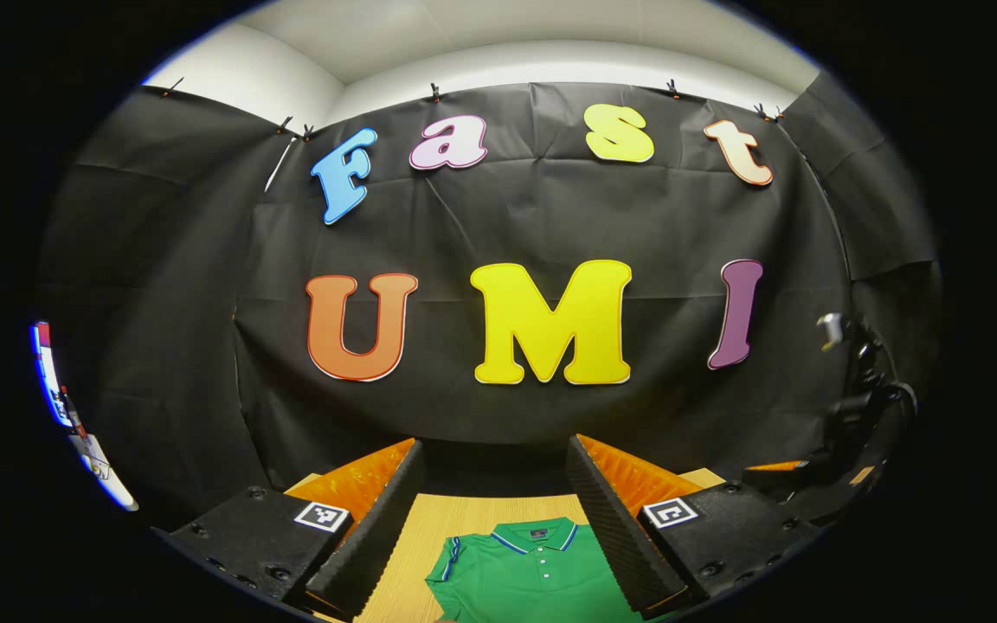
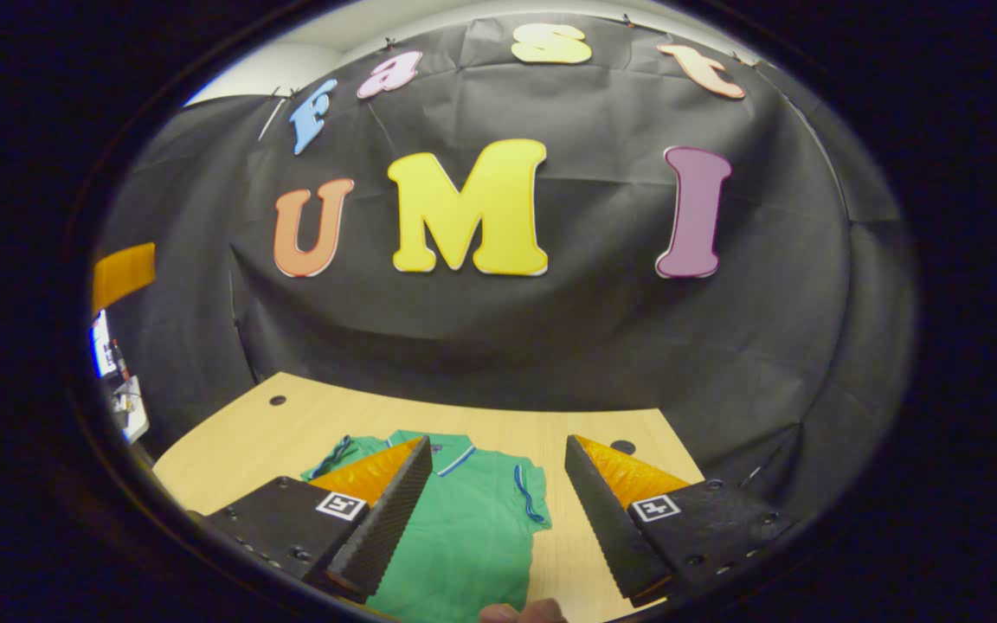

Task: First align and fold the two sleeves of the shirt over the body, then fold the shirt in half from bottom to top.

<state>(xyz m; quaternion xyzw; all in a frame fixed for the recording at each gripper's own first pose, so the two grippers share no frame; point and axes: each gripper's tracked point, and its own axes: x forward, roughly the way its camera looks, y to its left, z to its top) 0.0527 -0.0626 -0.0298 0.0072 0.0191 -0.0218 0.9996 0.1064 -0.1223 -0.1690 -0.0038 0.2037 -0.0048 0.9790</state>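
Hovering both claws, left (image 1: 495, 519) and right (image 2: 498, 519), spread wide and empty over the shirt (image 2: 455, 528) on the tabletop (image 2: 291, 424), you'd pinch this light, floppy knit at a sleeve hem (image 2: 533, 506).

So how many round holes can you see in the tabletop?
2: one hole near the table's far left corner, another hole at the far right beside the right gripper; the shirt may hide others.

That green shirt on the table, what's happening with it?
A person holds a gripper in each hand above a green shirt lying flat on a wooden table. The left gripper and the right gripper both have their jaws wide open and hold nothing. The sleeves look partly tucked in; the bottom-to-top fold isn't done yet.
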